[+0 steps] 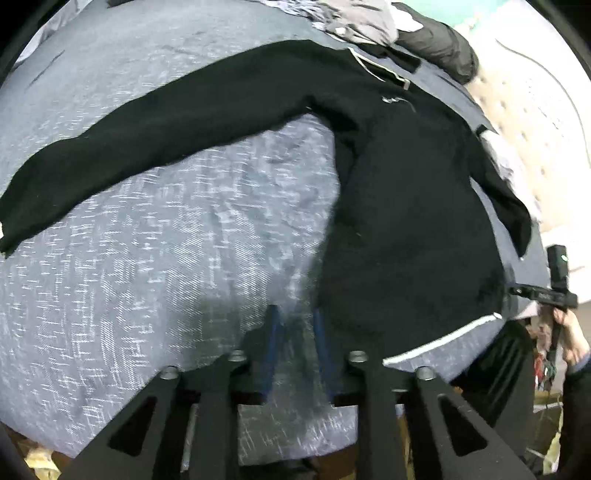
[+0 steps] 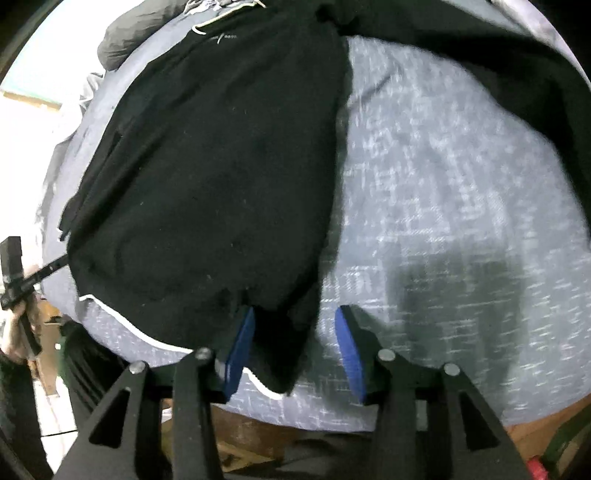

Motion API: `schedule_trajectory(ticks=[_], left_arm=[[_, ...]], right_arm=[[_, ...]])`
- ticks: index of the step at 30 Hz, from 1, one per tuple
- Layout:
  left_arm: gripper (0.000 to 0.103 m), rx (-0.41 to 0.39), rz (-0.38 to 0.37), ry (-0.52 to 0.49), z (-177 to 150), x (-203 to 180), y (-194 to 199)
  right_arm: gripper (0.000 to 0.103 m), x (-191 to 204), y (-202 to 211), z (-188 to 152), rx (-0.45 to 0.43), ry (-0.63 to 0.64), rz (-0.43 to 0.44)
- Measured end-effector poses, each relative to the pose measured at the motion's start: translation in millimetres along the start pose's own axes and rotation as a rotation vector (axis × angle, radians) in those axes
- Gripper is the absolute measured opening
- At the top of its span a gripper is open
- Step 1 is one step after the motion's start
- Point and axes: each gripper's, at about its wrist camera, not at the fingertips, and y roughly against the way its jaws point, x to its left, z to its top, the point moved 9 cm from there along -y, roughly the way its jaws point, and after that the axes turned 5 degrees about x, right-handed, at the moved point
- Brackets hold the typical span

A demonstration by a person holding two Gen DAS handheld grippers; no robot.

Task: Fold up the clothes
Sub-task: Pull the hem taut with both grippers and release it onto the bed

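A black long-sleeved top (image 1: 399, 206) lies flat on a blue-grey mottled bed cover (image 1: 166, 258), one sleeve (image 1: 147, 133) stretched out to the left. My left gripper (image 1: 297, 317) is open and empty over the cover, just left of the top's hem. In the right wrist view the same top (image 2: 221, 166) fills the left half. My right gripper (image 2: 295, 317) is open, with the top's lower hem corner (image 2: 284, 354) lying between its blue pads (image 2: 242, 347). It grips nothing.
A pile of dark and grey clothes (image 1: 369, 22) lies at the far end of the bed. A cream quilted surface (image 1: 524, 122) borders the bed. The other gripper and the person's hand (image 1: 565, 314) show at the bed's edge. The wooden floor (image 2: 258, 435) lies below.
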Motion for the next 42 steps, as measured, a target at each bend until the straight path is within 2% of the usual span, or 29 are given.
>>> schedule_trajectory(ticks=[2,5,9,10,11,13,19,22,25,30,33,38,40,42], left_arm=[[0.032,0.010,-0.013,-0.015,-3,-6,-4],[0.032,0.031,-0.007,-0.038,-9,-13,-14],[0.032,0.082,0.010,-0.067,-16,-21,-35],[0.032,0.089,0.011,-0.073,-17,-23,-39],[0.025,0.094,0.009,-0.077,-18,-24,-42],[0.008,0.094,0.006,-0.081,-17,-27,-45],[0.006,0.092,-0.011,-0.109,-21,-41,-33],[0.006,0.108,-0.015,-0.129,-31,-49,-29],[0.006,0.134,-0.015,-0.106,-37,-47,-39],[0.007,0.160,-0.021,-0.035,-39,-38,-50],[0.009,0.119,-0.032,-0.032,-30,-41,-30],[0.034,0.027,-0.025,0.001,0,-29,5],[0.037,-0.008,-0.014,0.025,18,-23,15],[0.039,-0.043,-0.008,0.036,38,-21,19]], right_arm=[[0.046,1,-5,-1,0.006,-0.005,0.015],[0.044,9,-6,0,-0.004,0.026,-0.007],[0.011,21,-1,0,-0.026,0.084,-0.023],[0.007,21,4,0,-0.038,0.094,-0.028],[0.006,21,8,0,-0.050,0.105,-0.033],[0.005,18,19,0,-0.069,0.111,-0.035],[0.002,-5,60,-4,-0.126,0.124,-0.078],[0.002,-15,69,-6,-0.129,0.145,-0.133],[0.002,-20,53,-9,-0.097,0.132,-0.163],[0.003,-24,35,-16,-0.050,0.114,-0.164],[0.003,-31,55,-12,-0.097,0.075,-0.154],[0.004,-37,104,10,-0.222,0.048,-0.124],[0.005,-36,121,23,-0.269,0.043,-0.106],[0.013,-34,130,38,-0.300,0.050,-0.093]])
